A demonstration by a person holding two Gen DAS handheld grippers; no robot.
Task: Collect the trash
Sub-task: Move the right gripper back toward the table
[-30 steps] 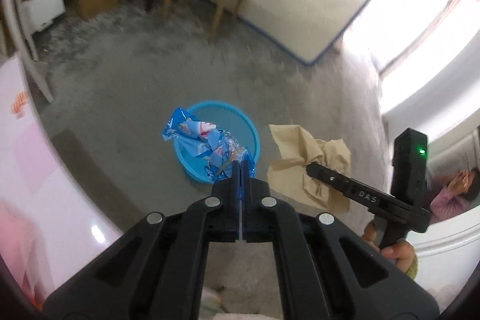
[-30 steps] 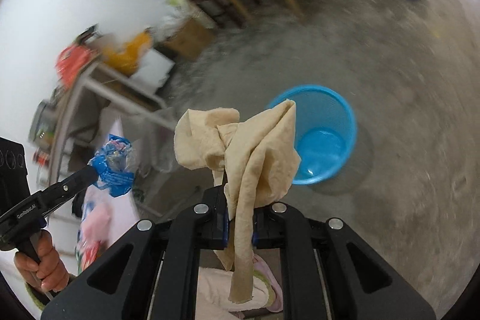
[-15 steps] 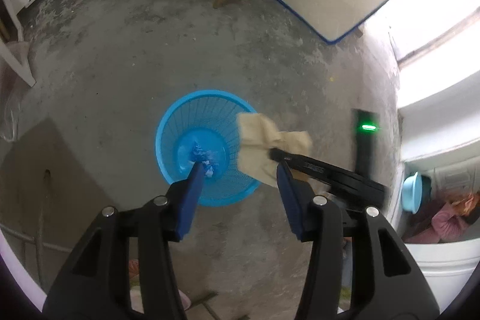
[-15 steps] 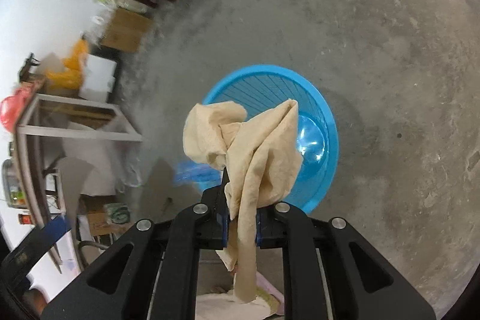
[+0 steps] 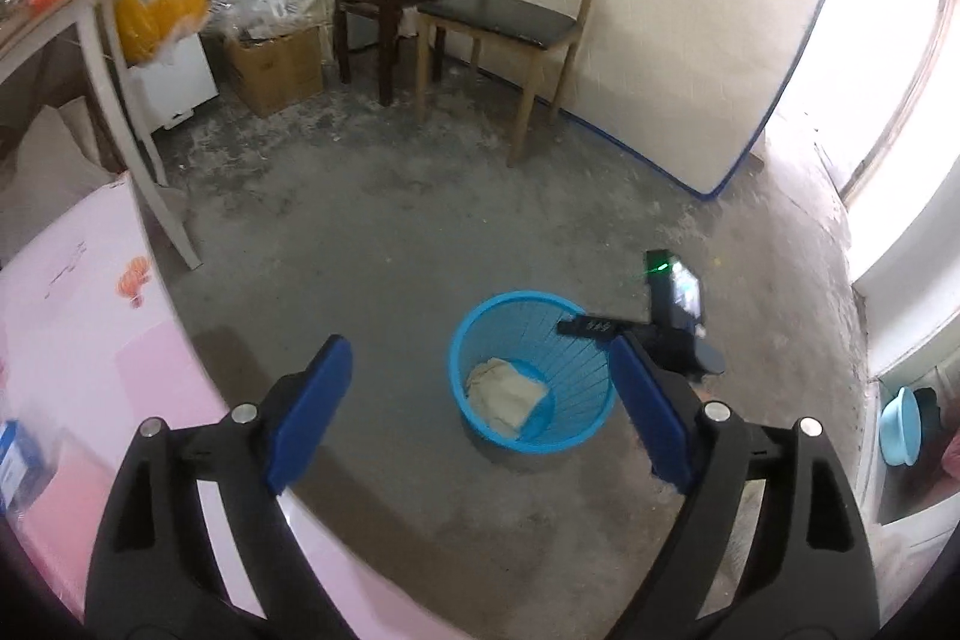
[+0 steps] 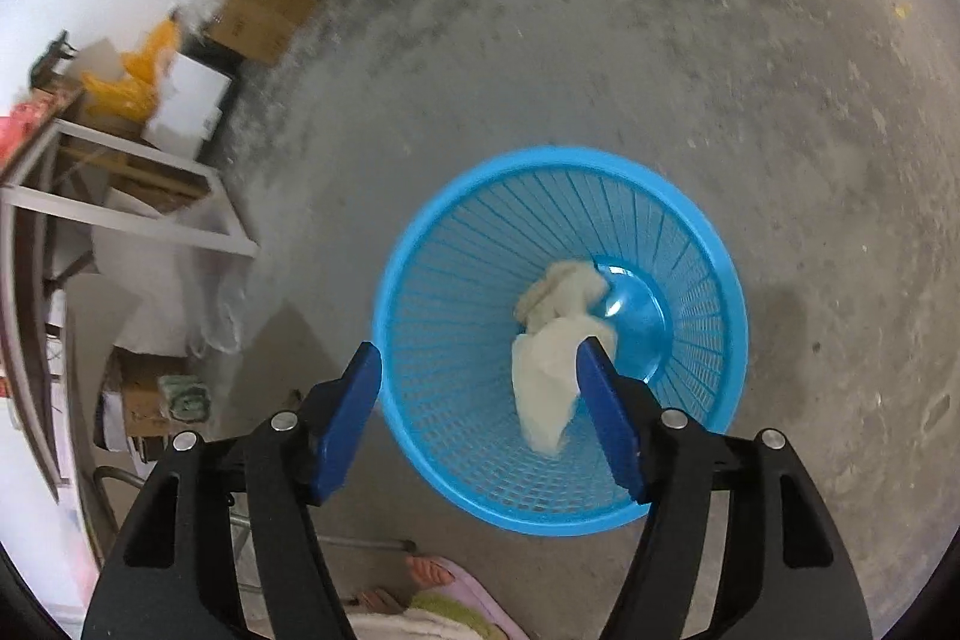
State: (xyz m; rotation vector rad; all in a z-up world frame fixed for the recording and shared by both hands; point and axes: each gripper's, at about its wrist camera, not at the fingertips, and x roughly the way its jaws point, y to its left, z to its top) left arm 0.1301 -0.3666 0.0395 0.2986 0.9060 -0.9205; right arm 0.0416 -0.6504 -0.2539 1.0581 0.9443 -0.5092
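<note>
Hand-held gripper in your right hand hangs over the blue basket, its jaws having just been opening, and they stand apart with no pad pressing on anything. The beige crumpled paper lies in the basket below and ahead of it, though in the right wrist view one edge sits right against the right-hand blue pad (touching or merely behind it, I cannot tell). If it is caught on that pad, lifting away fast could drag the paper back up and over the rim, so you may want to rise slowly and watch it.

Your left hand-held gripper has also just been opening and is wide apart with nothing between the jaws; the basket sits on the floor ahead of it, between its fingers as the camera sees it, with the paper at the bottom. No other wrapper shows inside from either view, so I cannot say whether anything lies under the paper.

Both tools are crowded over one light plastic basket. Your right tool's finger reaches across the rim, and a careless sideways pull could hook the rim and tip it, spilling what you have collected onto the concrete floor.
</note>
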